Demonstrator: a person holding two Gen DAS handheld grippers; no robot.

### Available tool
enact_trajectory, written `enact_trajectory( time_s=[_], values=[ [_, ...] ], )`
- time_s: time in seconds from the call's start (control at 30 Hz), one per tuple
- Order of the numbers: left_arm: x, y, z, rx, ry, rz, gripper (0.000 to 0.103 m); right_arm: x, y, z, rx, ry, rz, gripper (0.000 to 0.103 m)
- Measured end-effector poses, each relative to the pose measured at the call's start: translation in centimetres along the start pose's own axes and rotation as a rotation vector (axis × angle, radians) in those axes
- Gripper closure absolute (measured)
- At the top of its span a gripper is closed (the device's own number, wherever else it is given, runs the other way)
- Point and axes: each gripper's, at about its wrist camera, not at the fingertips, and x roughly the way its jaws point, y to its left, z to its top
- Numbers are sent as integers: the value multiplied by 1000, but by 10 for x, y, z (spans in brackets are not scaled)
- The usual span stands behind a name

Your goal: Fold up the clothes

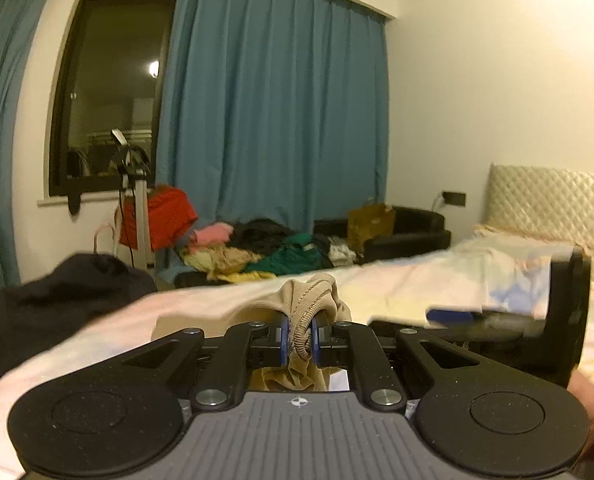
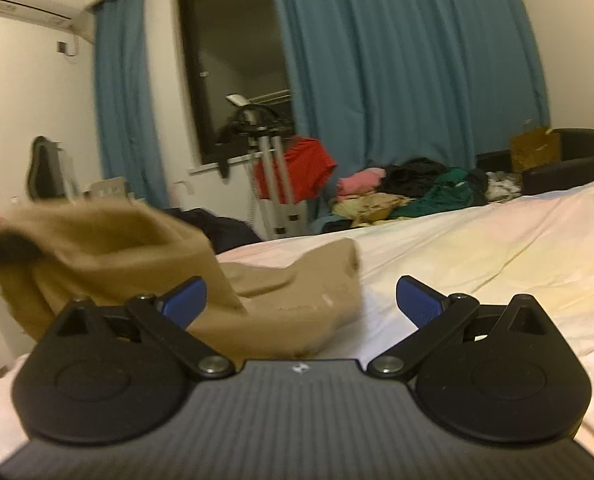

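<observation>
Tan knit garment (image 2: 281, 292): lifted at one end, the rest trailing on the bed (image 2: 477, 240), in front of the right tongs.
Left tongs (image 1: 298, 334): closed on a ribbed hem of the garment; cloth bunches above and below the blue pads.
Right tongs (image 2: 301, 300): jaws spread wide, nothing between them; the garment lies just ahead of and beside the left-hand finger.
Step in hand: judged to be pick-up and spreading; one edge secured, no fold laid yet.
Next move: likely requires the right tongs to take a second edge or corner, so the garment can be stretched flat on the bed.
Other clothes (image 2: 413, 188): heaped beyond the bed's far edge, below the blue curtain (image 2: 397, 60).
</observation>
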Motion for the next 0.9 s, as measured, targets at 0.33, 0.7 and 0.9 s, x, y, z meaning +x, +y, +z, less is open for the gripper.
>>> enact_trajectory(
  time_s=[0.33,0.7,0.9],
  values=[
    [8,47,-39,-232,146,-100,88,16,23,-23,120,193,254,23],
    [9,95,-44,-460,97,-18,87,20,64,-43,-137,273,296,27],
    [6,100,-39,-483,56,44,88,32,91,-68,-312,393,255,29]
  ],
)
